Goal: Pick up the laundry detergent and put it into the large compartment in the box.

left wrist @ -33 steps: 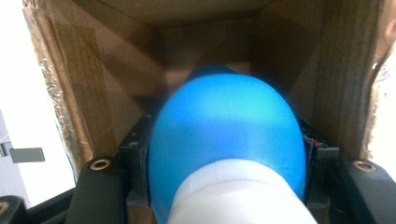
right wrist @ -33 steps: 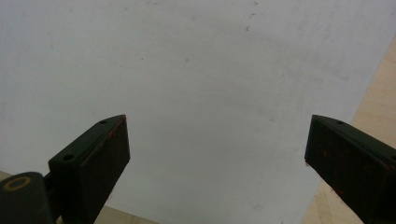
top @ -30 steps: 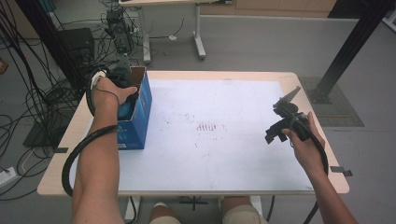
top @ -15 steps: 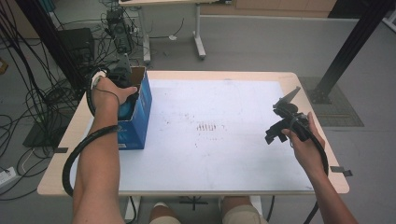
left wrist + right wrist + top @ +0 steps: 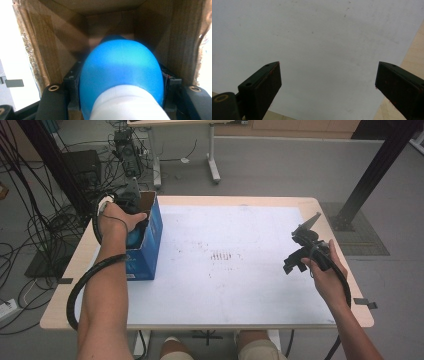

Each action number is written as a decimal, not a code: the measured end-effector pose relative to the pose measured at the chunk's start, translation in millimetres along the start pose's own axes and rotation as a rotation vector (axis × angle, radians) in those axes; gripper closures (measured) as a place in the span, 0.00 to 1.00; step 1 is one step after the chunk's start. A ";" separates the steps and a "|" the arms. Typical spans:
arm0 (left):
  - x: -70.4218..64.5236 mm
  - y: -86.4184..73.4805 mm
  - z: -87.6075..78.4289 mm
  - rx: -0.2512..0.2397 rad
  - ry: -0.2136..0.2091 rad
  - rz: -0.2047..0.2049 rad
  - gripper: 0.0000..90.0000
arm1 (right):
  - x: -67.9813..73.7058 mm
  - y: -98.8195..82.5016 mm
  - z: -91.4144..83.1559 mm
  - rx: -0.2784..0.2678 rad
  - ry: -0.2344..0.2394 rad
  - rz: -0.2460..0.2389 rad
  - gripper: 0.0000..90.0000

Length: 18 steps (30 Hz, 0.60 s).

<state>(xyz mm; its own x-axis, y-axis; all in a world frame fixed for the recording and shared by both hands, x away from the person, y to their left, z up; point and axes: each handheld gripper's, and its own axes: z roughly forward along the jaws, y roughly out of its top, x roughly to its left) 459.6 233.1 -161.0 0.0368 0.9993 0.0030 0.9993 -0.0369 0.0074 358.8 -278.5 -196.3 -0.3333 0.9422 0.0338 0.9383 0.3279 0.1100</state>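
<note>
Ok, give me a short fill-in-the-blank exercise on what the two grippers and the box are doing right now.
1. The left gripper is shut on a ____ and white object.
2. That object sits inside a ____ cardboard box at the table's left side.
3. The right gripper's jaws stand ____ with nothing between them.

Missing words: blue; blue; open
</note>
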 end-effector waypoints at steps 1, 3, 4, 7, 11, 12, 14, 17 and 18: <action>0.0 0.1 0.0 0.000 -0.001 0.000 0.41 | 0.0 0.1 -0.1 0.001 0.000 0.001 0.07; -0.3 0.1 0.0 0.000 0.000 0.000 0.41 | 0.2 0.1 -0.3 0.000 -0.001 -0.002 0.07; -0.3 0.1 0.1 -0.001 0.000 0.000 0.41 | 0.5 0.2 -0.6 0.000 -0.002 -0.001 0.07; -0.4 0.1 0.0 -0.001 0.000 0.000 0.41 | 0.7 0.3 -1.2 0.000 -0.002 0.001 0.07; -0.3 0.3 0.0 0.000 0.000 0.000 0.41 | 0.3 0.2 -1.8 -0.002 -0.003 -0.004 0.07; -0.4 0.2 0.1 -0.001 0.000 0.000 0.41 | 0.5 0.3 -1.9 -0.002 -0.003 -0.003 0.07; -0.4 0.1 0.1 -0.001 0.000 0.000 0.41 | 0.3 0.1 -1.6 -0.003 -0.003 -0.004 0.07; -0.6 0.0 0.0 -0.001 0.001 0.000 0.41 | 0.4 0.4 -1.1 0.000 -0.001 0.001 0.07; -0.8 -0.2 0.0 -0.001 0.001 0.000 0.41 | 0.1 0.1 -0.8 0.000 0.000 -0.002 0.07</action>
<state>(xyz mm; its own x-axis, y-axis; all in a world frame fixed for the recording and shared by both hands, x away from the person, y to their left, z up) 459.3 232.3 -161.0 0.0372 0.9993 0.0042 0.9993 -0.0373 0.0088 358.8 -278.4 -195.5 -0.3348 0.9417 0.0332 0.9377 0.3295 0.1104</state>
